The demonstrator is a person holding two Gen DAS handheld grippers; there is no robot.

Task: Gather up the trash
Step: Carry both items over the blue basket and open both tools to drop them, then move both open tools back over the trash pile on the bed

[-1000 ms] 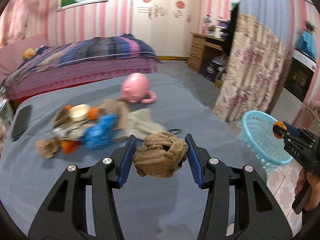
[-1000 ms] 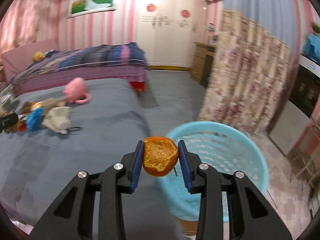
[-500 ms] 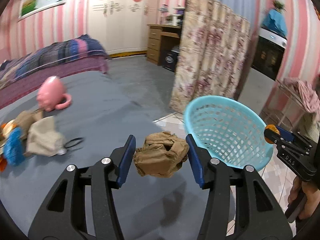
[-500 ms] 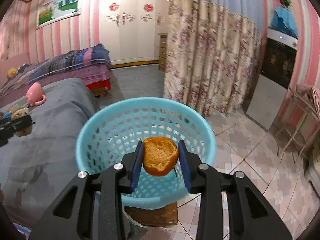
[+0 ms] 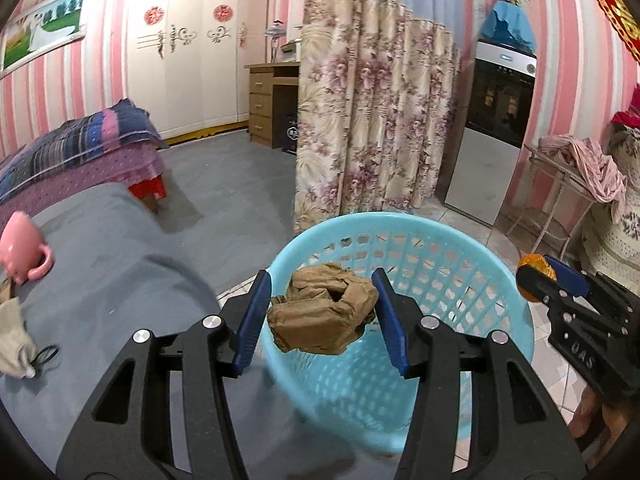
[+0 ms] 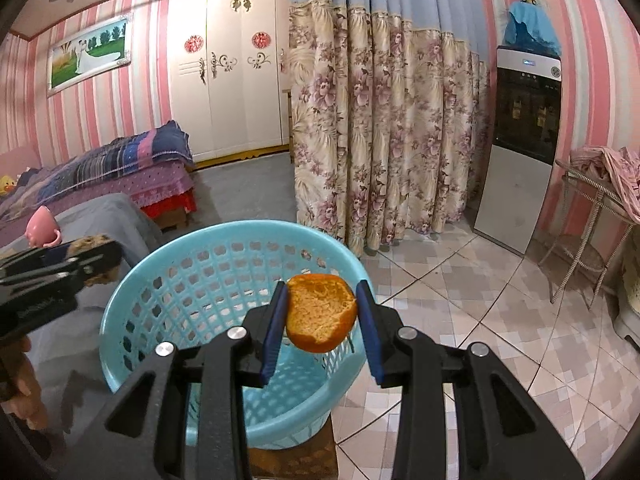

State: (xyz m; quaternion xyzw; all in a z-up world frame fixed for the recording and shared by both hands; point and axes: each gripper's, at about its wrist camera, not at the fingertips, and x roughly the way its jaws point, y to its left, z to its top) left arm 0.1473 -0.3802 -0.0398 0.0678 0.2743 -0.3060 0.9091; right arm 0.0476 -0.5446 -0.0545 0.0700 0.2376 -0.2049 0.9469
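Note:
My left gripper (image 5: pixel 322 316) is shut on a crumpled brown paper wad (image 5: pixel 324 314), held over the near rim of a light blue plastic basket (image 5: pixel 460 280). My right gripper (image 6: pixel 322 318) is shut on a piece of orange peel (image 6: pixel 321 312) above the same blue basket (image 6: pixel 168 280), close to its right rim. In the left wrist view the right gripper (image 5: pixel 534 276) shows at the right with the orange peel (image 5: pixel 534 266) at its tip. In the right wrist view the left gripper (image 6: pixel 86 260) reaches in from the left with the brown paper wad (image 6: pixel 94 244). No trash shows inside the basket.
The basket stands beside a grey-covered bed (image 5: pixel 108 248) bearing a pink mug (image 5: pixel 20 252) and a beige cloth (image 5: pixel 12 336). A floral curtain (image 6: pixel 384 128), a tall appliance (image 6: pixel 520 148) and a wire rack with pink cloth (image 6: pixel 600 200) stand on the tiled floor (image 6: pixel 460 312).
Both grippers have swung right from the bed to the basket, each keeping its load. The trash pile on the bed has left the left wrist view.

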